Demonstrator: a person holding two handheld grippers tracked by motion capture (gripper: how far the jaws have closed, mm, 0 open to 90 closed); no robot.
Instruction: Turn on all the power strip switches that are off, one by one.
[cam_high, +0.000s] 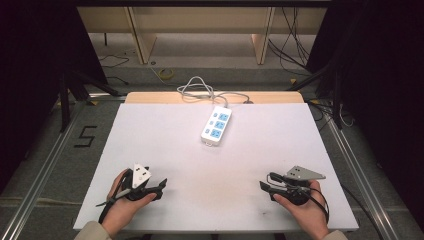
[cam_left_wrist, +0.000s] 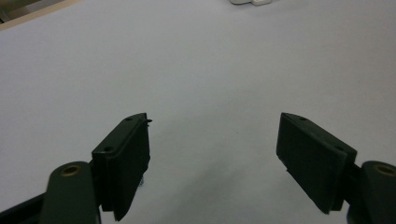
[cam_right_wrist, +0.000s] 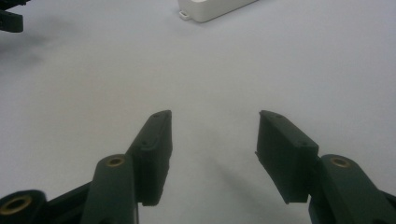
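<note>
A white power strip with blue sockets lies on the far middle of the white table; its grey cable loops off the back edge. My left gripper rests near the front left in a hand, jaws pointing toward the centre. In the left gripper view it stands open over bare table, the strip's end far ahead. My right gripper rests near the front right, also held. Its jaws are open with nothing between them, and the strip lies ahead.
The other hand's gripper shows at the top left of the right gripper view. Beyond the table are wooden panels, floor cables and metal rails along the sides. A "5" marks the floor at left.
</note>
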